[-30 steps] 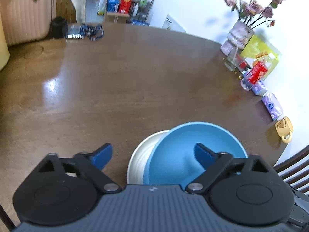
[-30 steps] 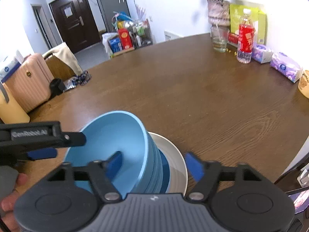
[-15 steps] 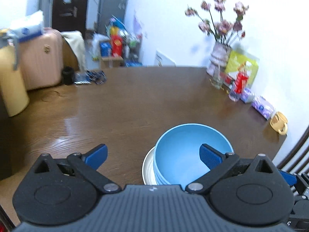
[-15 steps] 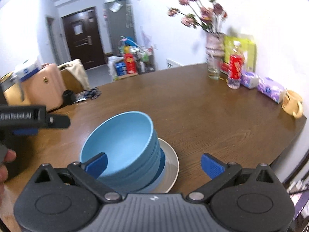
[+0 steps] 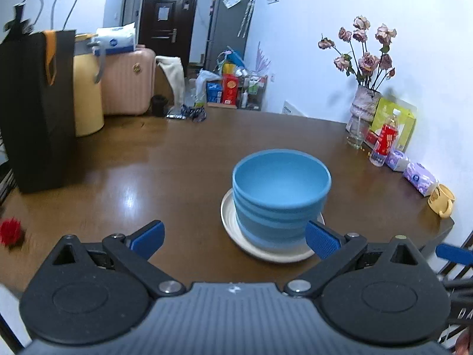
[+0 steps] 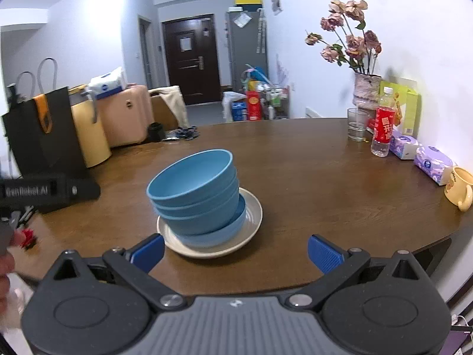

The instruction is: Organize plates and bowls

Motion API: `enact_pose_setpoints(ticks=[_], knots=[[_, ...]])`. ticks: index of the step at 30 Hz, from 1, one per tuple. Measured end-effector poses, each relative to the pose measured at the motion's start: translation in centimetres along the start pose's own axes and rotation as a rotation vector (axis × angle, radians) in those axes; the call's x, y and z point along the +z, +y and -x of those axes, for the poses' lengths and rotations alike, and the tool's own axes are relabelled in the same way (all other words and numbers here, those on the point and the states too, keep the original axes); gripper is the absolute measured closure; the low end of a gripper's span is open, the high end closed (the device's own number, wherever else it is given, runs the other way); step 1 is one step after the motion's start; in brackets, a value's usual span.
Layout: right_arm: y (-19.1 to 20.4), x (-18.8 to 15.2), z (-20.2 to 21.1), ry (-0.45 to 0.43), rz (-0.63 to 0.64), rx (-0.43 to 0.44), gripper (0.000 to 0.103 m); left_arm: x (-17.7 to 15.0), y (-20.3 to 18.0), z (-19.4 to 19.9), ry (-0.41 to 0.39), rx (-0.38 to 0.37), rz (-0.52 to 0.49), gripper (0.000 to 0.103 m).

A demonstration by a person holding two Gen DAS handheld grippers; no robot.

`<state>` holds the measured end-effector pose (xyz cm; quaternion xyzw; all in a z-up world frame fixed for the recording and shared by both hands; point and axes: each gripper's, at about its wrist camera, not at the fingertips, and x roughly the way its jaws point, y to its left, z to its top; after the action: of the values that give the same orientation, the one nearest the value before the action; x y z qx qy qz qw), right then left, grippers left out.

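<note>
A stack of several blue bowls [image 5: 280, 195] stands on a cream plate [image 5: 236, 236] near the front of the brown table; the stack leans a little in the right wrist view [image 6: 196, 192], on the same plate [image 6: 251, 222]. My left gripper [image 5: 235, 238] is open and empty, held back just short of the plate. My right gripper [image 6: 235, 251] is open and empty, also short of the plate. The left gripper's body [image 6: 47, 190] shows at the left edge of the right wrist view.
A black paper bag [image 5: 35, 109] stands on the table's left. A vase of dried roses [image 6: 365, 91], a glass [image 6: 356, 124], a red-label bottle [image 6: 382, 124], tissue packs [image 6: 433, 164] and a yellow mug [image 6: 459, 188] line the right edge. A small red object [image 5: 10, 230] lies front left.
Both grippers have pulled back and up from the bowl stack, which now stands free on the plate and looks smaller. Both stayed open.
</note>
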<state>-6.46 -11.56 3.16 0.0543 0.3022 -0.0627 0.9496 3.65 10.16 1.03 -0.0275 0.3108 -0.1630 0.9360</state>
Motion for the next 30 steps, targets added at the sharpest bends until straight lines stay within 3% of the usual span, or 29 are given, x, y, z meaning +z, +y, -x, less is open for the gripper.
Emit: enact_pose_setpoints(ticks=[10,30], knots=[[-1.9,-2.2,3.0,-0.026,0.031,0.056,0.000,-4.9,-2.6,4.0,-0.033,0.070,-0.072,0.000],[-2.3,-3.5,5.1,-0.041,0.020,0.071,0.000,-6.0,-3.6,6.4,-0.077,0.066,-0.071,0.000]])
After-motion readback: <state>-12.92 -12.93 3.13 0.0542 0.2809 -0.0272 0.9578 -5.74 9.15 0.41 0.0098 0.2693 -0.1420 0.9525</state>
